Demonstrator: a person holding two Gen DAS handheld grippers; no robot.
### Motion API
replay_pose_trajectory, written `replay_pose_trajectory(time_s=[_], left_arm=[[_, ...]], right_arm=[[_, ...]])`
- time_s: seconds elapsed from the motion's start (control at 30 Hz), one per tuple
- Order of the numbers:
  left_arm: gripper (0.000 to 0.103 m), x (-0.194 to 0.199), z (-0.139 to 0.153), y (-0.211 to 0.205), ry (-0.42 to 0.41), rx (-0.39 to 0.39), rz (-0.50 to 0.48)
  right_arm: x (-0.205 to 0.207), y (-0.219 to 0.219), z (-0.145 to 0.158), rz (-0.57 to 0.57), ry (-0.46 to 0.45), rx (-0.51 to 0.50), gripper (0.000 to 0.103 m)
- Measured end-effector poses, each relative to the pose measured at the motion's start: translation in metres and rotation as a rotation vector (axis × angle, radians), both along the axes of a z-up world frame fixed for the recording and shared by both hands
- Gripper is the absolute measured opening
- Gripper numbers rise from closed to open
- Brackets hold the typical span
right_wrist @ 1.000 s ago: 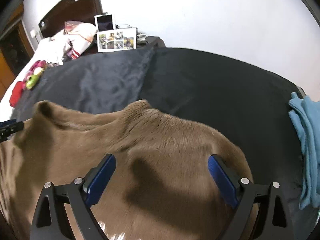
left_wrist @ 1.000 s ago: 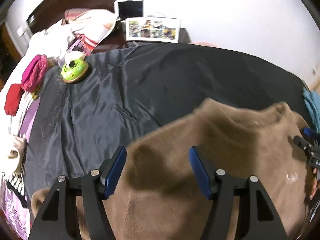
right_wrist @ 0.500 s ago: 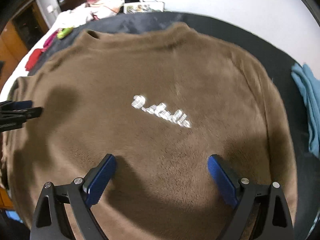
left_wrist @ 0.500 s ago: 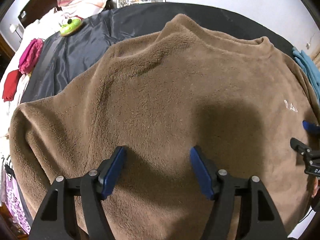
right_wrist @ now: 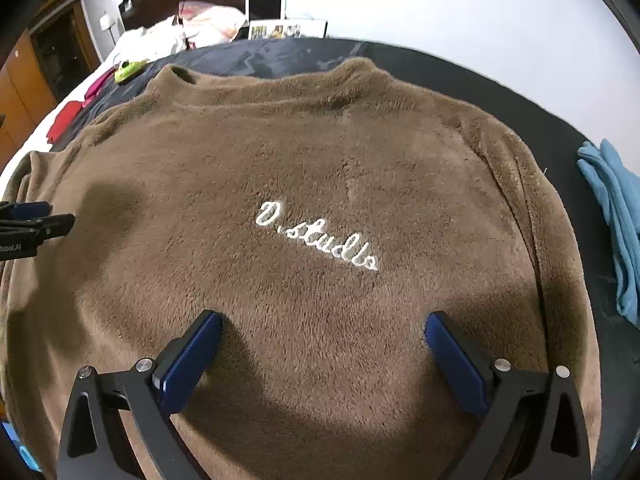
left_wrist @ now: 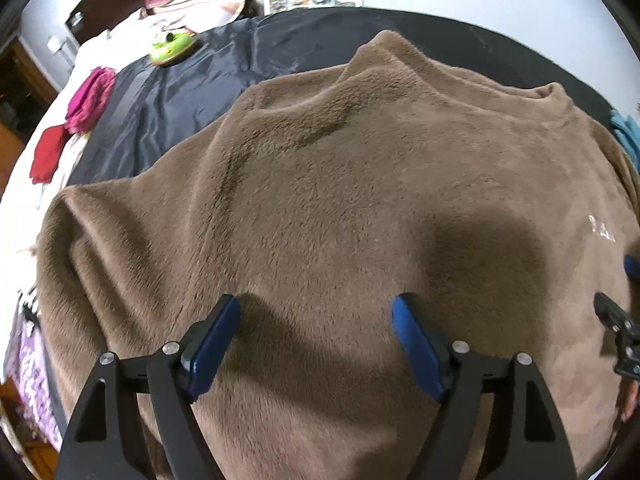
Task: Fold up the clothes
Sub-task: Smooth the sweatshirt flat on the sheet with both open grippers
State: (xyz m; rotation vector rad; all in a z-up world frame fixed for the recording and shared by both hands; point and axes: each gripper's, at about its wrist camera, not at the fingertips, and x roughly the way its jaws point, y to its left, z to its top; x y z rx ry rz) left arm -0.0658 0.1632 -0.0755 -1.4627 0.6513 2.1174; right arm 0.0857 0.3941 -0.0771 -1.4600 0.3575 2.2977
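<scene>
Brown fleece sweater [right_wrist: 320, 184] lies spread front-up on the dark bedspread [left_wrist: 192, 80], collar [right_wrist: 180, 74] toward the far edge of the bedspread. White script lettering [right_wrist: 316, 240] runs across the sweater's chest.

Left gripper [left_wrist: 316, 316]: fingers spread wide, blue pads over the sweater's left half, nothing between them. Cannot tell whether the tips touch the fleece.

Right gripper [right_wrist: 322, 330]: fingers likewise spread wide, poised over the sweater just below the lettering, pinching nothing. Shadows of both fall on the fleece.

Around the sweater:
- Blue cloth [right_wrist: 612, 216] on the bedspread, just beside the sweater's right sleeve.
- Green toy [left_wrist: 172, 46] on the bedspread, well beyond the sweater's left shoulder.
- Pink garment [left_wrist: 90, 98] and red garment [left_wrist: 48, 154] past the bedspread's left edge, well apart from the sweater.
- Photo board [right_wrist: 286, 30] and small screen [right_wrist: 266, 6] stand beyond the sweater's collar, against the white wall.
</scene>
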Motion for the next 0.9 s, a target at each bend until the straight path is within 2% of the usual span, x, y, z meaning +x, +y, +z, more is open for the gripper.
replay_pose_trajectory(time_s=[0.1, 0.27, 0.53, 0.7, 0.9], left_arm=[[0.082, 0.023, 0.008, 0.005, 0.003, 0.001, -0.018], [0.082, 0.069, 0.020, 0.014, -0.014, 0.009, -0.067], [0.082, 0.156, 0.031, 0.041, -0.012, 0.011, -0.162], [0.082, 0.178, 0.024, 0.049, -0.025, 0.005, -0.166], [0.082, 0.200, 0.020, 0.053, -0.029, -0.011, -0.162]], right_arm=[[0.022, 0.005, 0.017, -0.018, 0.058, -0.057, 0.103], [0.086, 0.011, 0.039, -0.035, 0.110, -0.037, 0.103], [0.216, 0.021, 0.050, -0.119, 0.084, 0.049, 0.103], [0.284, 0.024, 0.048, -0.139, 0.056, 0.066, 0.102], [0.297, 0.008, 0.030, -0.065, 0.025, 0.089, 0.102]])
